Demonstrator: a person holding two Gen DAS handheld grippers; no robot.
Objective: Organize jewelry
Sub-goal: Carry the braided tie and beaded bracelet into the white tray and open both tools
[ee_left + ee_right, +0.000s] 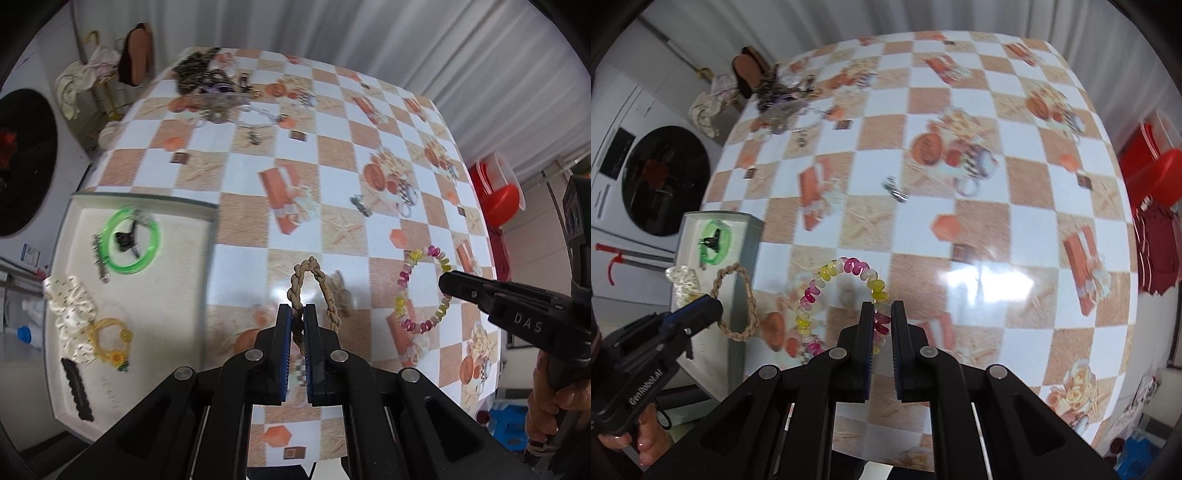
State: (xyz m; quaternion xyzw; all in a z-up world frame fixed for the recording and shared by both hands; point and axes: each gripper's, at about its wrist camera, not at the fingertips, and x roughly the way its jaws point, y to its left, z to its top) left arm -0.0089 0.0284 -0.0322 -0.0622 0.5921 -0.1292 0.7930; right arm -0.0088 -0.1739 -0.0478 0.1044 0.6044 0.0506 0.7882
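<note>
I hold two bracelets, one per gripper. My left gripper [299, 314] is clamped narrow on one braided rope bracelet [314, 291], a long oval standing up and away from the fingers, above the table [258, 177] near its front edge, just beside the tray [147, 295]. My right gripper [882, 314] pinches one beaded spiral bracelet [842, 291], its ring leaning left over the front edge. The tray holds one green ring [133, 240] and four other pieces. My right gripper reads "DAS", my left "GenRobot.AI".
</note>
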